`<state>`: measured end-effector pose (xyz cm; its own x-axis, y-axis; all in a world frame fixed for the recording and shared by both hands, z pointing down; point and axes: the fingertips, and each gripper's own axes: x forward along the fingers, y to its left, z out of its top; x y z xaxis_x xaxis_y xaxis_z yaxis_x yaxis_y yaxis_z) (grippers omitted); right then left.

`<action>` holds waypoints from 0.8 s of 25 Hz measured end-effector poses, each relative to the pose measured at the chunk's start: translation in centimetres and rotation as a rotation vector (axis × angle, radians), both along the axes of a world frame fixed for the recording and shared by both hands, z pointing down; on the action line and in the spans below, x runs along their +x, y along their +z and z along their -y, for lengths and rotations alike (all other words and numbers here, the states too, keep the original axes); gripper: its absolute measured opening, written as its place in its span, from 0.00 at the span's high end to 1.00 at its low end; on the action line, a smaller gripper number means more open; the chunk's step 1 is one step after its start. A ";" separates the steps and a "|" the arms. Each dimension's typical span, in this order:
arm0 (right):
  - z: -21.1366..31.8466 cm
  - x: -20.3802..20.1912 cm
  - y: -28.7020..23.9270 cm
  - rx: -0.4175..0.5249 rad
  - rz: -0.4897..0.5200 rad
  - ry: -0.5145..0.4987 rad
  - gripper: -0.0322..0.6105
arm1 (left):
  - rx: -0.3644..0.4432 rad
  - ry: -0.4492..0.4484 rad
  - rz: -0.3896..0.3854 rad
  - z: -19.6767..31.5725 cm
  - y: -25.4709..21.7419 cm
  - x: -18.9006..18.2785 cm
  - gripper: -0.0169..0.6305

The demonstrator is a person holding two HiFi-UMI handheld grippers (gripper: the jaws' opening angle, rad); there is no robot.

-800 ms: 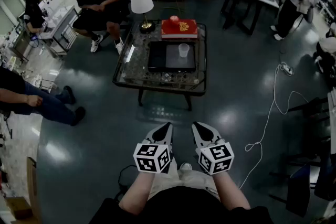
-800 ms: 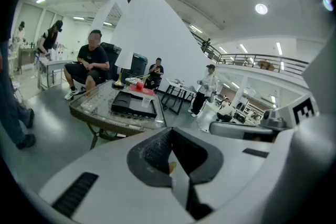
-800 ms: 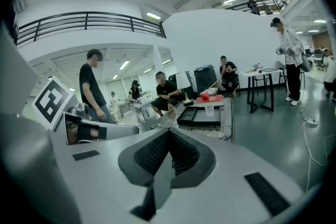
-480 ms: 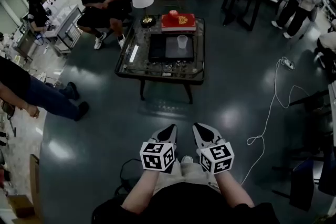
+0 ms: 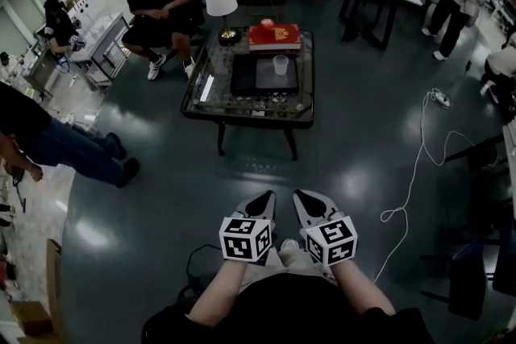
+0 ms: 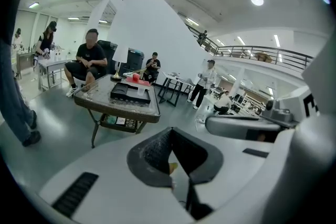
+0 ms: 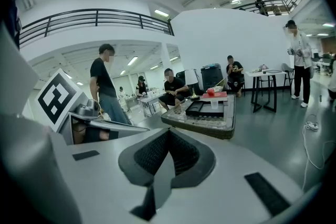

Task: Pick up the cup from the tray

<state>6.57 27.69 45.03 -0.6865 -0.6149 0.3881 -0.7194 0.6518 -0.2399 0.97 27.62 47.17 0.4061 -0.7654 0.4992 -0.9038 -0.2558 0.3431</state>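
A clear plastic cup [image 5: 280,64] stands upright on a black tray [image 5: 251,78] on the glass coffee table [image 5: 246,107], far ahead of me across the floor. In the right gripper view the cup [image 7: 213,104] shows on the tray [image 7: 198,108]. The left gripper view shows the tray [image 6: 126,94] on the table. My left gripper [image 5: 260,204] and right gripper [image 5: 306,203] hang side by side near my legs, well short of the table. Both are shut with nothing between the jaws, as also seen up close on the left gripper [image 6: 170,136] and right gripper [image 7: 168,136].
A white lamp [image 5: 218,0] and a red box [image 5: 275,35] stand at the table's far end. A person sits behind the table [image 5: 157,8], and another stands at the left [image 5: 48,142]. A white cable [image 5: 413,169] lies on the floor to the right.
The standing person at the left has stepped further toward the left edge. The table sits slightly higher in the head view. Both grippers stay shut and close together.
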 end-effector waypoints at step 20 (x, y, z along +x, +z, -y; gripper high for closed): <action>0.5 0.8 -0.2 0.005 0.032 -0.046 0.93 | 0.029 -0.028 0.032 0.8 -0.9 1.1 0.96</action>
